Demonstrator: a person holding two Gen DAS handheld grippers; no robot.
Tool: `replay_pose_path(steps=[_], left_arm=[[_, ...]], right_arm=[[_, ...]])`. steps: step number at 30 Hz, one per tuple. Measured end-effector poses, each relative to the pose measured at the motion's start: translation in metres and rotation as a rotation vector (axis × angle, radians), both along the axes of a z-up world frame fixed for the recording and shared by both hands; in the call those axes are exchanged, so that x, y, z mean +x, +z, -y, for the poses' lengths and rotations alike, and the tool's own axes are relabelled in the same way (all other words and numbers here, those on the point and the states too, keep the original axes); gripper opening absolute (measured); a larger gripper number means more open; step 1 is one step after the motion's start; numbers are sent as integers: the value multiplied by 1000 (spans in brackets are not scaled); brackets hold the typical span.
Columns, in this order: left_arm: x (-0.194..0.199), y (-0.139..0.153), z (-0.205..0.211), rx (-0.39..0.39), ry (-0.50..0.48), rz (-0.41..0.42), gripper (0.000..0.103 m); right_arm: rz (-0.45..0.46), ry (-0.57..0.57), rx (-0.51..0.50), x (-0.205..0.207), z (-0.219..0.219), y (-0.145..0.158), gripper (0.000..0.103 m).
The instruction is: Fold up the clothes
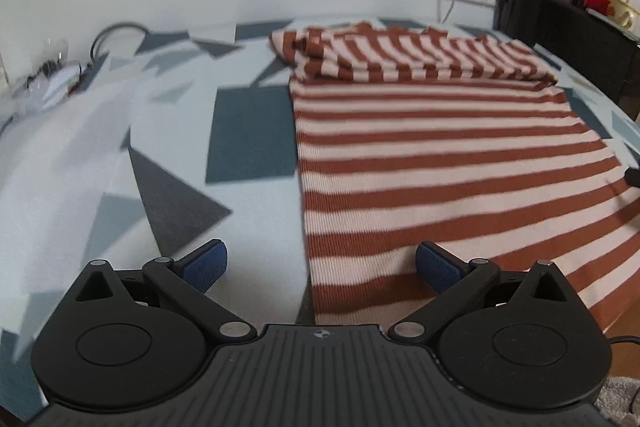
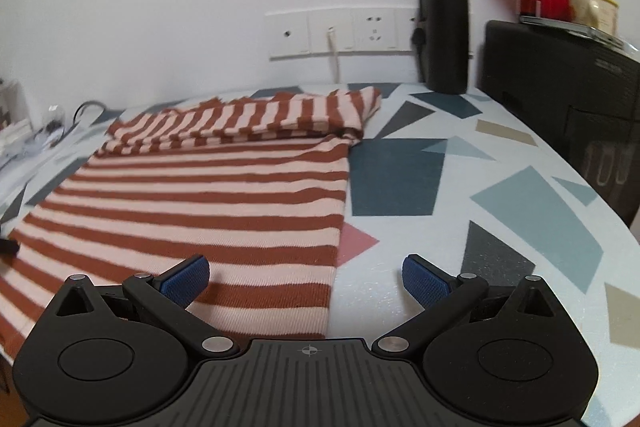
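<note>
I have both grippers spread wide and empty over the near hem of the striped sweater, which lies flat on the patterned tabletop with its sleeves already folded across the far end. The left gripper straddles the garment's left edge, the right gripper its right edge. To do this well I'd pinch both near corners evenly, catching every layer, then carry the hem toward the sleeves together. The black bottle and black box stand well apart; nothing blocks the fold.
</note>
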State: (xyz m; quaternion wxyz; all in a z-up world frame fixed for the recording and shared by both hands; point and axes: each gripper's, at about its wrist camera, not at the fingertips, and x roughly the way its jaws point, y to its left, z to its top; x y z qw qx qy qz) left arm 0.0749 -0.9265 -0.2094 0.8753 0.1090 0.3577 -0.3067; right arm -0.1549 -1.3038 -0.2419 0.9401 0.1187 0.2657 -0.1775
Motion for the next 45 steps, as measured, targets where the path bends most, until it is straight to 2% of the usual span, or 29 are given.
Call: replay_pose_path(steps=[5, 9, 21, 26, 33, 45], left_arm=[[-1, -5, 6, -3, 48, 18, 103], [-5, -7, 5, -25, 73, 41, 103], [-7, -4, 11, 1, 135, 8, 103], [-8, -4, 10, -2, 131, 10, 103], [-12, -5, 9, -10, 143, 17, 103], [-12, -5, 10, -10, 156, 19, 103]], right_arm=[[-18, 0, 24, 7, 6, -6, 102], [-66, 15, -59, 16, -1, -11, 102], [-21, 14, -82, 12, -4, -17, 102], [-27, -15, -80, 16, -6, -17, 102], [-34, 27, -81, 13, -3, -17, 102], [-44, 34, -76, 15, -3, -15, 102]])
